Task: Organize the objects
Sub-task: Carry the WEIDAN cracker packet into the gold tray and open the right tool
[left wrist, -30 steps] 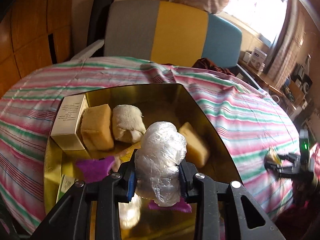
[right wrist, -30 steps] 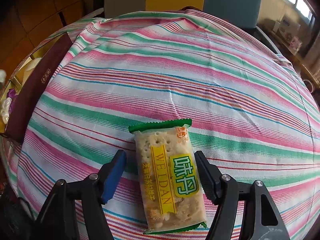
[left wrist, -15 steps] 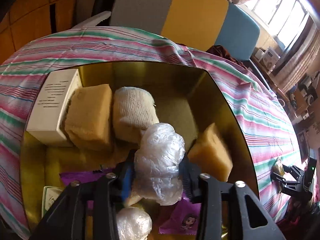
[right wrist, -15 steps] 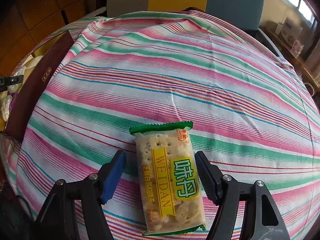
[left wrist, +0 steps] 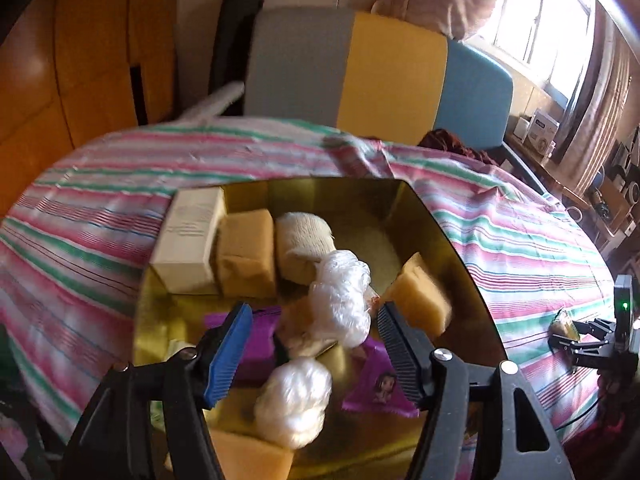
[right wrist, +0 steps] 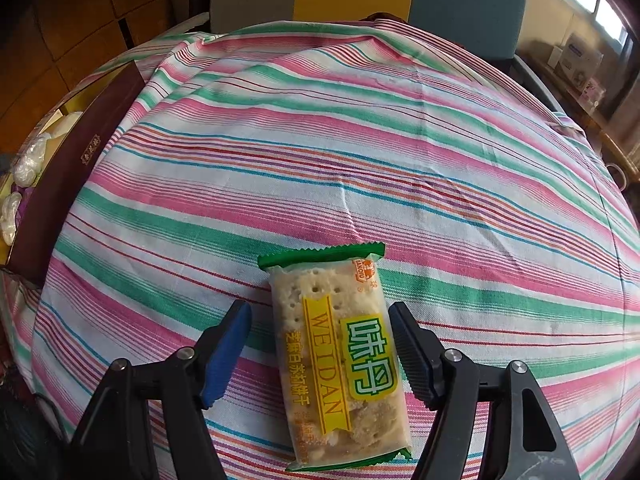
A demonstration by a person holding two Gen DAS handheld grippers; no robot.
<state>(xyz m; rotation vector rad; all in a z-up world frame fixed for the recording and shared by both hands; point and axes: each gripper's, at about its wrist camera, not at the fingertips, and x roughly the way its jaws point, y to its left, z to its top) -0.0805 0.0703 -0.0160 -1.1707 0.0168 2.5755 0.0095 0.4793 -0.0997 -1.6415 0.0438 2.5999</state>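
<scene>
My left gripper (left wrist: 314, 344) is open above a gold-lined box (left wrist: 440, 248). A clear-wrapped white bundle (left wrist: 340, 296) lies loose in the box between and beyond the jaws, with a second white bundle (left wrist: 294, 396) nearer. The box also holds a white carton (left wrist: 186, 240), tan sponge blocks (left wrist: 246, 252), a cream roll (left wrist: 302, 240) and purple packets (left wrist: 376, 384). My right gripper (right wrist: 320, 354) is open, its jaws on either side of a green-edged cracker packet (right wrist: 340, 352) lying on the striped tablecloth (right wrist: 360, 140).
The box's dark maroon side (right wrist: 76, 172) stands at the left edge of the right wrist view. A grey, yellow and blue chair (left wrist: 380, 72) stands behind the table. The right gripper shows at the far right of the left wrist view (left wrist: 584, 340).
My left gripper has opened and let go of the clear-wrapped bundle, which now rests in the box. My right gripper stays open around the cracker packet, barely moved.
</scene>
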